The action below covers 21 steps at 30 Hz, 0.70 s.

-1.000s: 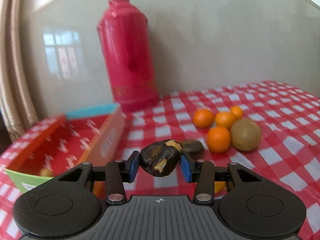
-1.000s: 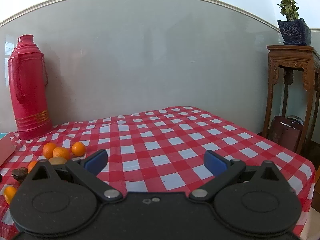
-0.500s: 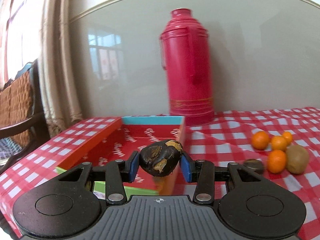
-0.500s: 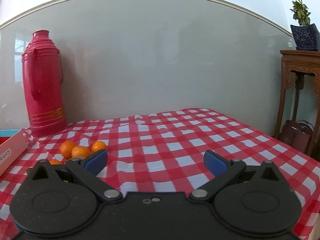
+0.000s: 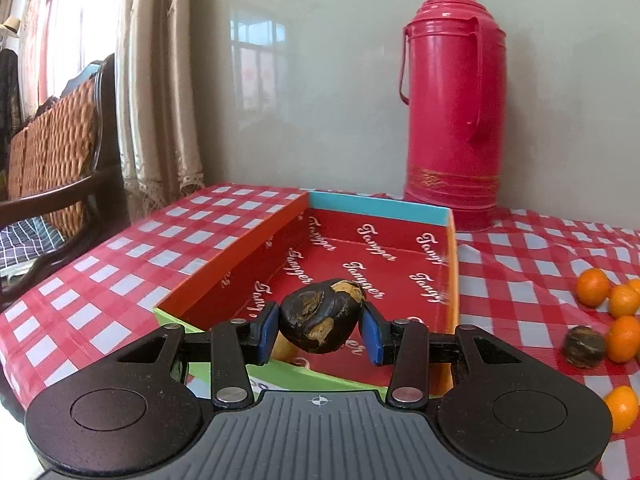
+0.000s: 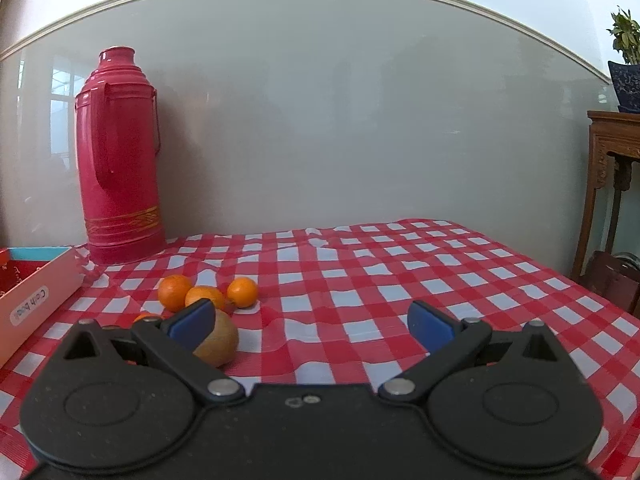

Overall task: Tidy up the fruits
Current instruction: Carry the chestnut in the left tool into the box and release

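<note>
A dark fruit (image 5: 322, 321) is being gripped by the left gripper (image 5: 320, 330) above the red box (image 5: 376, 248); the right gripper (image 6: 312, 326) is being held wide open.

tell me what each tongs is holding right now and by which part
The left tongs clamp a dark, blackened round fruit with tan patches by its two opposite sides, blue pads pressing it. The right tongs stand open, holding nothing.

Wall: pale grey glossy panel (image 6: 360, 128) with a cream moulding along its top, mirroring a window.
Window: far left, bright daylight behind beige curtains (image 5: 156, 80).
Seating: dark wooden chair with woven wicker back (image 5: 56, 140) beside the table.
Table cover: red-and-white checked cloth (image 6: 400, 280).
Right side: carved wooden stand (image 6: 612, 168) bearing a potted plant (image 6: 626, 60).
</note>
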Motion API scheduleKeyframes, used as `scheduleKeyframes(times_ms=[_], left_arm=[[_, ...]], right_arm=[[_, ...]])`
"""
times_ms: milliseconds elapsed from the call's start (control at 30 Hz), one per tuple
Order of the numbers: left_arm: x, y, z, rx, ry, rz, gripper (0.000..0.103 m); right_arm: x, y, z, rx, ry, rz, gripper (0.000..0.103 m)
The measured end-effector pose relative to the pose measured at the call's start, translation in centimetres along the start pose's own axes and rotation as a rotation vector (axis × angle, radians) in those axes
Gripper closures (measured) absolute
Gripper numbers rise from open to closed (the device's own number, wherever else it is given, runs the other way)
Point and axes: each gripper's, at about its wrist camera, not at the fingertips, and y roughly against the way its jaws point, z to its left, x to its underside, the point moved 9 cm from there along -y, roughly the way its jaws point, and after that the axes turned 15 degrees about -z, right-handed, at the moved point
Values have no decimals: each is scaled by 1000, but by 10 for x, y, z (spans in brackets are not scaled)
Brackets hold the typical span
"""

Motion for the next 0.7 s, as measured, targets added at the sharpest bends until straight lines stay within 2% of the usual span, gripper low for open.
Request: scheduleKeyframes(times_ms=[433, 633, 700], left_arm=[[2, -11, 1, -26, -20, 14, 56], [0, -10, 4, -17, 21, 13, 38], [-2, -7, 7, -26, 35, -1, 18]], right_arm=[[1, -2, 12, -26, 5, 6, 6], [1, -2, 15, -34, 4, 6, 6], [1, -3, 15, -35, 4, 6, 6]])
